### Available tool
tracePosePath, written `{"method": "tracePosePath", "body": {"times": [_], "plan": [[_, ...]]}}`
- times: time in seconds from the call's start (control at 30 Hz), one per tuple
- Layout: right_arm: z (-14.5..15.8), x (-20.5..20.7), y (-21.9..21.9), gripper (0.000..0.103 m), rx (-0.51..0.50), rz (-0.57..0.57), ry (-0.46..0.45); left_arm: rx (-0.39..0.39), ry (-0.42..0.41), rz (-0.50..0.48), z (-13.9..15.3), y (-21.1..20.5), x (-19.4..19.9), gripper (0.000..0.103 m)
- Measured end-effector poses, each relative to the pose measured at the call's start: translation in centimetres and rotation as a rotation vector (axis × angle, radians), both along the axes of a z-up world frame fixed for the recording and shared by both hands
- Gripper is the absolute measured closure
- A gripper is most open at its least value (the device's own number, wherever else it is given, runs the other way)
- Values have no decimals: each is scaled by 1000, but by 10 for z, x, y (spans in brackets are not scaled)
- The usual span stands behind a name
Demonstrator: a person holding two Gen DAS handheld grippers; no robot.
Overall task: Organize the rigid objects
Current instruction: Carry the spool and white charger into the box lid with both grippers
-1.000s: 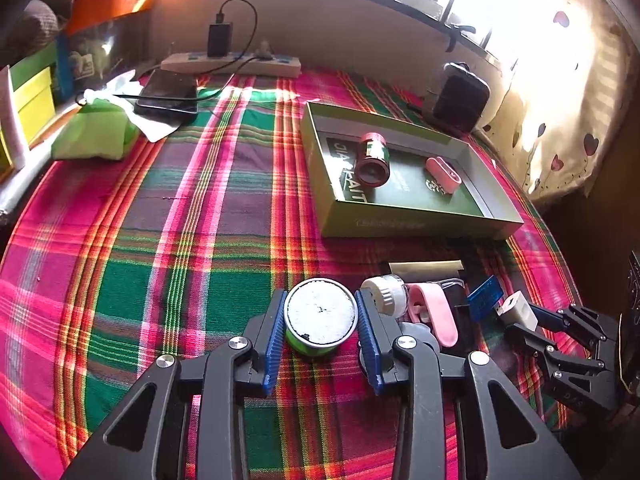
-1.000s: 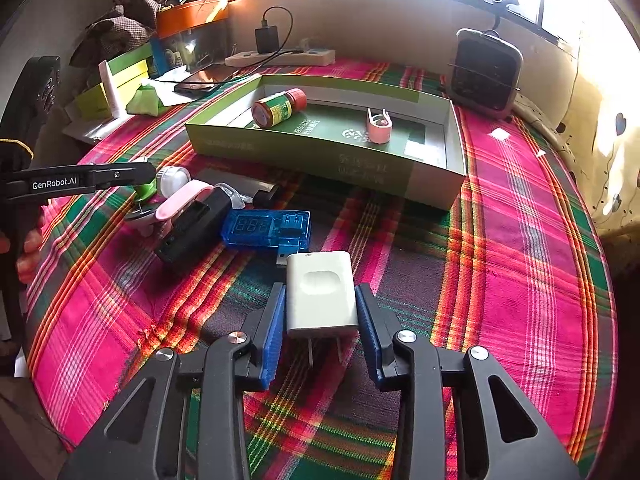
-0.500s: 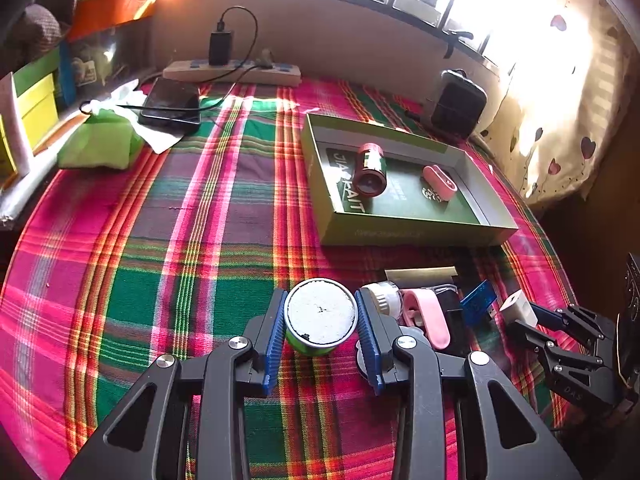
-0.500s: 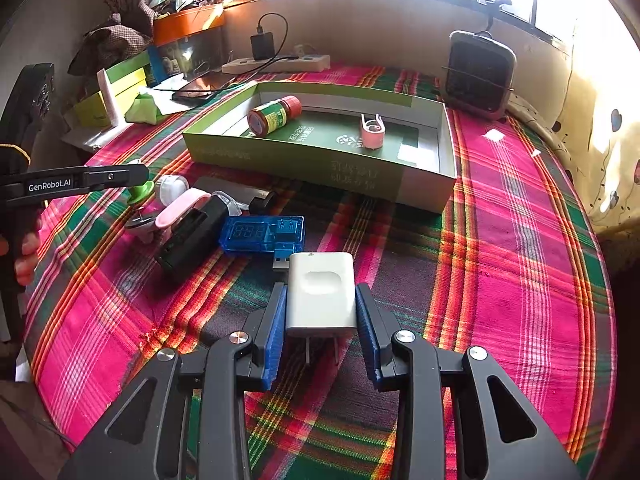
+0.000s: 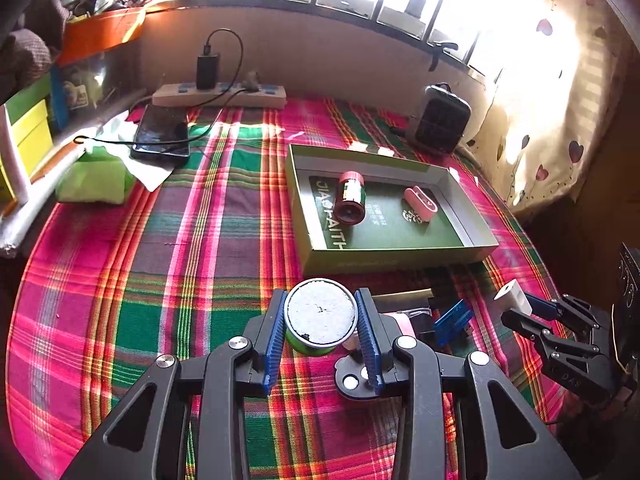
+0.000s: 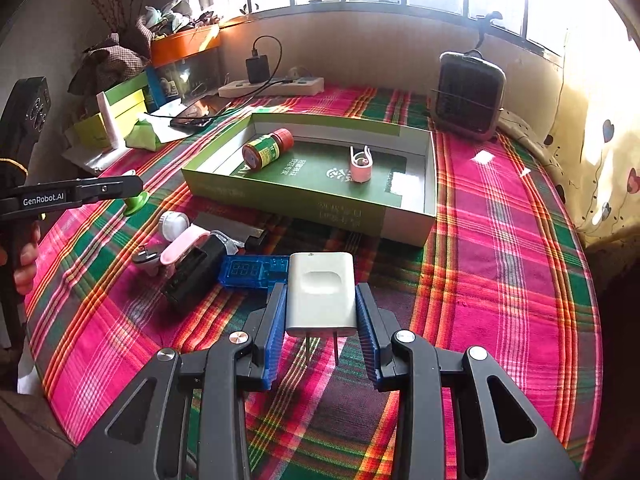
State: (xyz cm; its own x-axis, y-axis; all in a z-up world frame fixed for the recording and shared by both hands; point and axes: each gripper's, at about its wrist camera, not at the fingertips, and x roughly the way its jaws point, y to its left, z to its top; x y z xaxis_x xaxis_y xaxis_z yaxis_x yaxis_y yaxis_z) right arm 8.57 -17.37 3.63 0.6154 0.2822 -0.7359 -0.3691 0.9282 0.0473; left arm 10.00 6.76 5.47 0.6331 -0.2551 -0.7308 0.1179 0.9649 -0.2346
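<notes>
My left gripper point(image 5: 320, 320) is shut on a small green tin with a white lid point(image 5: 320, 316) and holds it above the plaid cloth; the tin also shows in the right wrist view point(image 6: 136, 202). My right gripper point(image 6: 320, 312) is shut on a white plug charger point(image 6: 322, 294), prongs toward the camera, lifted off the cloth; the charger also shows in the left wrist view point(image 5: 513, 297). The green open box point(image 6: 280, 196) holds a red-capped bottle point(image 6: 267, 149) and a pink clip point(image 6: 360, 166). The box point(image 5: 384, 264) lies ahead of the left gripper.
On the cloth lie a blue USB meter point(image 6: 252, 271), a black block point(image 6: 192, 276), a pink clip point(image 6: 184, 245) and a white cap point(image 6: 173, 224). A small heater point(image 6: 468, 96), a power strip point(image 6: 272, 87) and a phone point(image 5: 162, 136) stand at the back.
Both grippers have risen and pulled back with their objects; the left one carries the tin away from the pile, the right one lifts the charger higher off the cloth.
</notes>
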Motion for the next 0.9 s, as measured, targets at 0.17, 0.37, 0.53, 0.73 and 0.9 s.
{"method": "tracePosePath", "body": {"times": [0.17, 0.37, 0.53, 0.73, 0.9], "plan": [[7, 9, -3, 68, 7, -8, -8, -10, -6, -15, 8, -3, 8, 70], [17, 25, -7, 68, 18, -24, -8, -22, -17, -46, 18, -15, 24, 70], [24, 43, -12, 68, 24, -46, -5, -39, -15, -73, 22, -27, 39, 70], [27, 67, -15, 68, 2, -62, -5, -48, -14, -108, 26, -45, 61, 70], [29, 91, -19, 68, 0, -102, -9, -59, -11, -134, 23, -58, 78, 70]]}}
